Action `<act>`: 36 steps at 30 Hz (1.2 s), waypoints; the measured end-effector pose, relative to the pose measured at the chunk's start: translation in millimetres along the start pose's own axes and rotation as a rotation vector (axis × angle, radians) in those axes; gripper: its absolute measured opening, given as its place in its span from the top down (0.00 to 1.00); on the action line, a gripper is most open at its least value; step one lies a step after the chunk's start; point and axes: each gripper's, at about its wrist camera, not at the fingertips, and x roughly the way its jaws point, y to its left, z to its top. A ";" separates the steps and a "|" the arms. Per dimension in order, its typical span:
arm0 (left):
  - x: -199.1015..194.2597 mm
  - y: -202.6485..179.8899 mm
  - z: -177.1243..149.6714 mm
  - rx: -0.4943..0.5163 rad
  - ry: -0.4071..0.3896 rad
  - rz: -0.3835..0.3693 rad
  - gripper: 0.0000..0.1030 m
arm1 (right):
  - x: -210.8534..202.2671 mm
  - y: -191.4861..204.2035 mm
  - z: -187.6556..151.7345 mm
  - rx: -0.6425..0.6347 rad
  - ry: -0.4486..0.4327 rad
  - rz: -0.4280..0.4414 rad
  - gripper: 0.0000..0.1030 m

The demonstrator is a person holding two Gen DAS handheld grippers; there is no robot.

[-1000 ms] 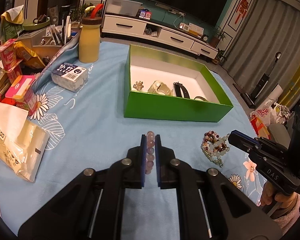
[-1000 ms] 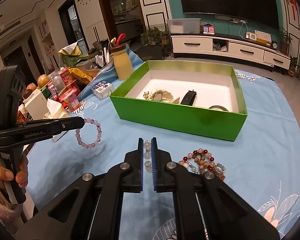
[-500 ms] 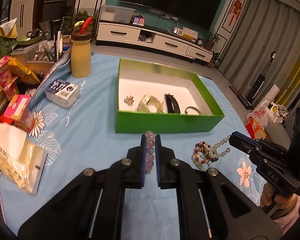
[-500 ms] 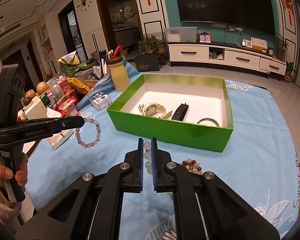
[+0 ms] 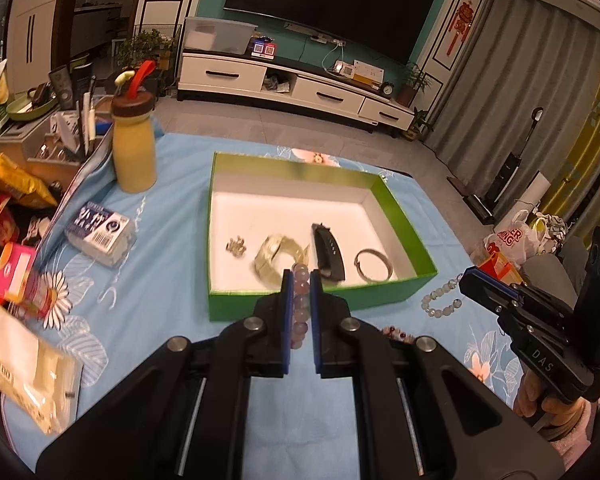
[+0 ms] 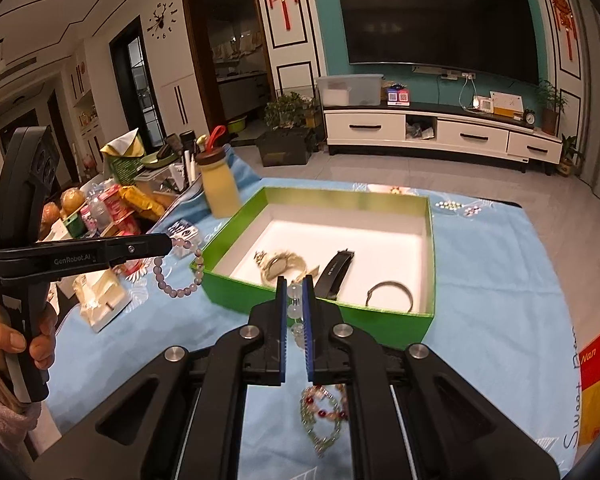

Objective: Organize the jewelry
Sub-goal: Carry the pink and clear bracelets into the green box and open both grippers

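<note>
Partly done, judging by the green cardboard box (image 5: 400, 216): already lying on its white floor, a metal-link watch (image 5: 278, 254), a black strap (image 5: 329, 254), a thin metal bangle (image 5: 374, 266) and a small sparkly cluster (image 5: 236, 245). Still outside: two bead bracelets in the air, plus a mixed red-and-pale bead tangle (image 6: 322, 420) lying on the blue floral desk (image 6: 500, 300). Left tool (image 5: 301, 280) clenching a bracelet of smooth, round, lilac beads (image 6: 180, 276), dangling as an open loop beside the box's near corner. Right tool (image 6: 295, 284) clenching a strand of glossy, translucent pale beads (image 5: 440, 304), hanging just off the box's right end. Remaining: dropping both in, then the tangle.
</note>
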 end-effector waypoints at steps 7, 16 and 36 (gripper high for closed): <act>22.9 -0.4 21.9 -0.011 0.012 -0.012 0.93 | 13.2 -13.1 14.1 0.014 -0.011 -0.007 0.93; 59.8 2.5 50.1 -0.017 0.032 0.005 0.93 | 42.0 -31.2 30.5 0.045 0.010 -0.006 0.93; 149.3 12.3 85.9 -0.044 0.125 0.035 0.93 | 118.4 -72.2 41.4 0.125 0.108 -0.024 0.93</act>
